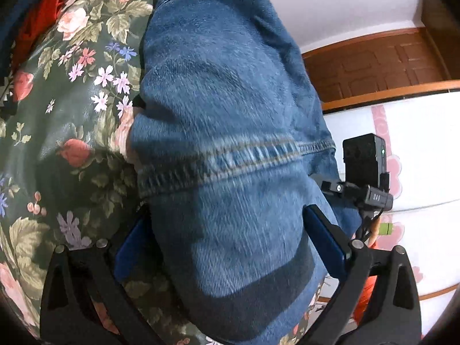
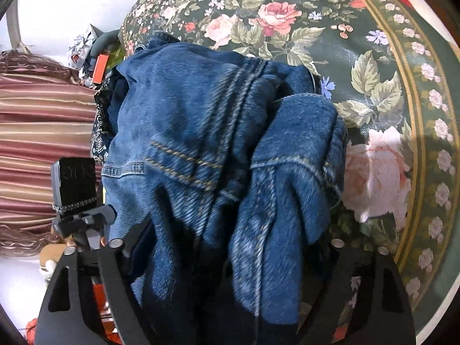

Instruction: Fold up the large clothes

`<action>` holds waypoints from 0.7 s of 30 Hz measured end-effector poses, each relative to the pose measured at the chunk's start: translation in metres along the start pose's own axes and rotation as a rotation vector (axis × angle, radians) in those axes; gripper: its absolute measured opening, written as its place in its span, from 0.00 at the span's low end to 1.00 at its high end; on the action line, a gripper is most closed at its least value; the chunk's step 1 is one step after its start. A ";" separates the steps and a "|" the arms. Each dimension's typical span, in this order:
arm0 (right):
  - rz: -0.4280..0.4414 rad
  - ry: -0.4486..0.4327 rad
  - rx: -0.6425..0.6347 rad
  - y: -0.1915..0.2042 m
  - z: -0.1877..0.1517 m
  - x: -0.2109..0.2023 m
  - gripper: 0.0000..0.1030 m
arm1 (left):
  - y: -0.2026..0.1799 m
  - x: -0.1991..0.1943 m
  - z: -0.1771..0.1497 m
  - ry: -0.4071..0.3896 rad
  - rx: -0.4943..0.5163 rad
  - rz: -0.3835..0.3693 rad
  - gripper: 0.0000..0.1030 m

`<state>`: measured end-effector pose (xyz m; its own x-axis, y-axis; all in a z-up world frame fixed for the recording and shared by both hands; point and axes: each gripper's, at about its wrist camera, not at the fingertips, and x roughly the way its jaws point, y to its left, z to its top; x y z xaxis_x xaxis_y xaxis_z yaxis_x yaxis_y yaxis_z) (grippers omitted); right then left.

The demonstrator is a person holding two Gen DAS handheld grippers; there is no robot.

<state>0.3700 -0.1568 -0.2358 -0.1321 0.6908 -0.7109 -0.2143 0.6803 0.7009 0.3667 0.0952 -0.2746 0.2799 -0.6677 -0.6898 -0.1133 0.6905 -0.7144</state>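
So the big thing here is a pair of blue denim jeans, bunched up on a dark green floral bedspread with pink roses all over it. Both grippers are dug into the denim.

The left gripper has its jaws spread pretty wide with a thick wad of denim filling the whole gap between them; the blue pads sit right against the cloth on either side, so it looks like it's got hold of the jeans. A heavy stitched seam runs across the fabric just ahead of its fingertips. Off to its right there's the other gripper's black camera block, and beyond that a brown wooden headboard.

The right gripper is also opened wide, with crumpled folds of the jeans piled between and over its fingers. The pads are buried under the cloth, so I honestly can't tell if it's pinching or just sitting in the heap. To its left is a striped pinkish fabric; ahead and to the right, more bedspread.
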 end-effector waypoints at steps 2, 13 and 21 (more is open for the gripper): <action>-0.011 -0.008 0.006 0.006 -0.002 -0.001 0.66 | -0.005 -0.003 -0.003 -0.006 0.005 0.024 0.94; 0.026 -0.086 -0.025 0.062 -0.003 -0.018 0.41 | -0.069 -0.071 -0.014 -0.163 0.183 0.105 0.57; 0.073 -0.221 -0.156 0.145 0.017 -0.044 0.40 | -0.111 -0.172 0.006 -0.343 0.303 0.116 0.56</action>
<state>0.3611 -0.0844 -0.1020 0.0585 0.7849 -0.6169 -0.3608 0.5928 0.7200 0.3365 0.1345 -0.0758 0.5865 -0.4858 -0.6481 0.1062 0.8393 -0.5332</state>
